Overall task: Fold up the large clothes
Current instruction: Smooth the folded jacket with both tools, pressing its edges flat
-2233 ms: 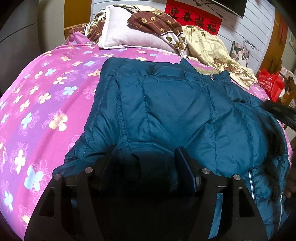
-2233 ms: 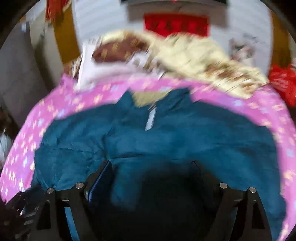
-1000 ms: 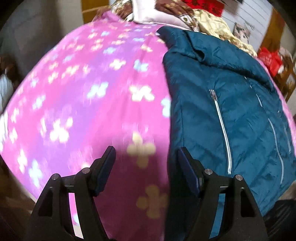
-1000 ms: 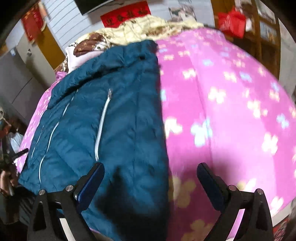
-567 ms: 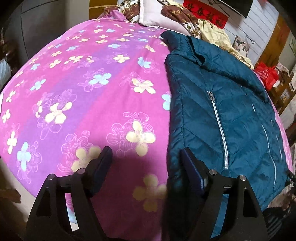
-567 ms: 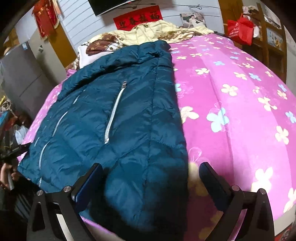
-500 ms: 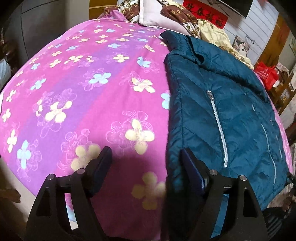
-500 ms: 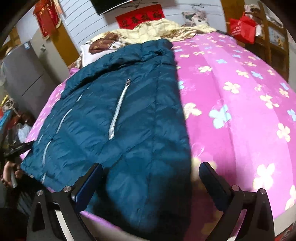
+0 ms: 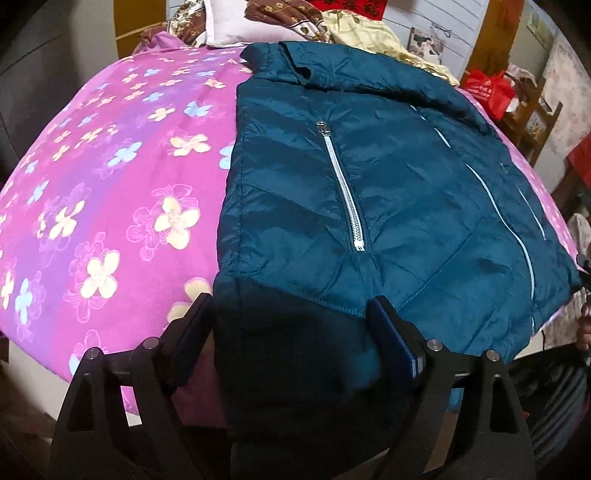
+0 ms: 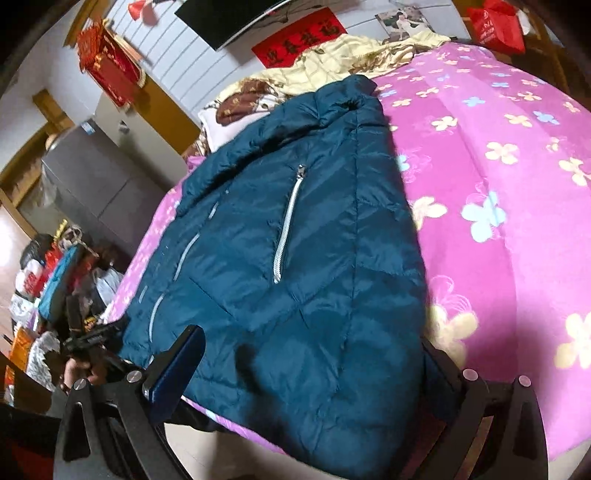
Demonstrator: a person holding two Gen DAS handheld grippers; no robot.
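Your left gripper (image 9: 291,325) was opening over the teal puffer jacket's (image 9: 388,177) hem; your right gripper's (image 10: 310,369) fingers stood wide, gripping nothing.

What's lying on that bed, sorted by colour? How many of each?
Teal: 1, the puffer jacket
Pink floral: 1, the bedspread
White: 1, the pillow
Brown patterned: 1, the cloth
Pale yellow: 1, the quilt
Total: 5

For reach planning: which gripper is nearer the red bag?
Right. The right gripper is at the jacket hem's end toward the bag; the left gripper, jaws opening around the hem, at the far end.
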